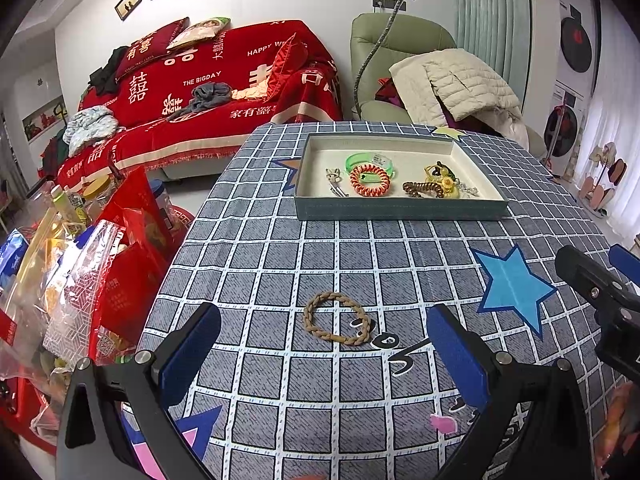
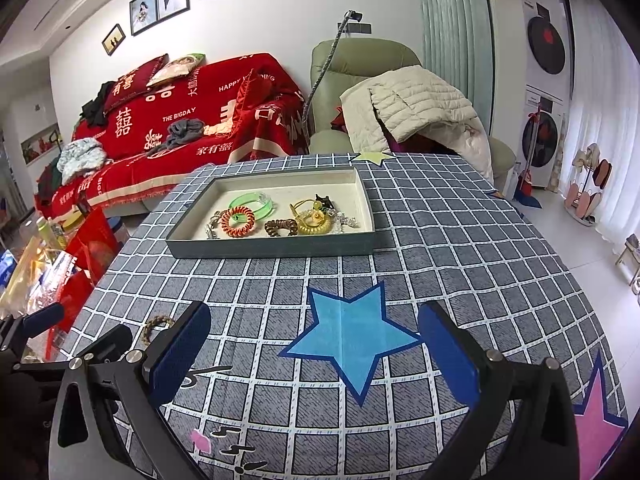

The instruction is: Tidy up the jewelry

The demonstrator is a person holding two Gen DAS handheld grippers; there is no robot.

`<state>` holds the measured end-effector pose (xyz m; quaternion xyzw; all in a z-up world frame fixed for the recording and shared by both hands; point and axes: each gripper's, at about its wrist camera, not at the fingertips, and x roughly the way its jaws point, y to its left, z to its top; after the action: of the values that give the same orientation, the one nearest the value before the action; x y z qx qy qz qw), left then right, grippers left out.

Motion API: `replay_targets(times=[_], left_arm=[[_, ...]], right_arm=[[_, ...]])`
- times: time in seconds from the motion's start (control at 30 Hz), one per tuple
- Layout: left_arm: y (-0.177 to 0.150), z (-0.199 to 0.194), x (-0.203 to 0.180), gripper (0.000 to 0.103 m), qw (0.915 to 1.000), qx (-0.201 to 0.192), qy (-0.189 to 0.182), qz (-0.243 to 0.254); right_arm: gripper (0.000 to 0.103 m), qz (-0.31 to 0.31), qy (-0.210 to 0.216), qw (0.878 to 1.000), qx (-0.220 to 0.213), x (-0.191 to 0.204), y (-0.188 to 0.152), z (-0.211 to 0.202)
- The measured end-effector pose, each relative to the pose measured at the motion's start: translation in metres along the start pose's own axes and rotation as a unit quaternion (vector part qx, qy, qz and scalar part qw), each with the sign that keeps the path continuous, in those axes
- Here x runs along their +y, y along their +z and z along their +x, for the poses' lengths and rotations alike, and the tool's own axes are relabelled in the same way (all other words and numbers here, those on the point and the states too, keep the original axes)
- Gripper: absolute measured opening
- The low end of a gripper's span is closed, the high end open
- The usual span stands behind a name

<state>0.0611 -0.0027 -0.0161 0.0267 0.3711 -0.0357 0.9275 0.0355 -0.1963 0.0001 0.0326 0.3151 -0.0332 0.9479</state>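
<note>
Left side off the table edge: clutter of red bags (image 1: 132,248) and snack packets, not in play. Left gripper (image 1: 324,354) has jaws spread wide, nothing in them, hovering low over the checked tablecloth (image 1: 256,256). Braided tan bracelet (image 1: 337,318) lies flat on the cloth just ahead, between the two pad lines, touching neither. Tray (image 1: 400,210) sits further back, well apart from the bracelet, already holding the green bangle (image 1: 370,160), orange coil tie (image 1: 369,179), brown coil tie (image 1: 423,189) and a tangle of gold pieces. Right gripper (image 2: 316,354) is also released and empty, over the blue star (image 2: 352,336).

Risks, my read:
- bracelet is thin and limp; pads closing on the cloth could bunch fabric or skid the loop away
- pinching one strand only, so it swings and drops short of the tray
- right gripper sits close, collision if both move in
</note>
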Motion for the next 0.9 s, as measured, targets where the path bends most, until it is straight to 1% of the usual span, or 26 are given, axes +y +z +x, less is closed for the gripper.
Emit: replay_targets(times=[0.9], left_arm=[[0.0015, -0.0036, -0.0002, 0.103, 1.0000, -0.005, 0.001, 0.002]], right_arm=[[0.103, 0.003, -0.003, 1.000, -0.002, -0.0030, -0.0003, 0.0002]])
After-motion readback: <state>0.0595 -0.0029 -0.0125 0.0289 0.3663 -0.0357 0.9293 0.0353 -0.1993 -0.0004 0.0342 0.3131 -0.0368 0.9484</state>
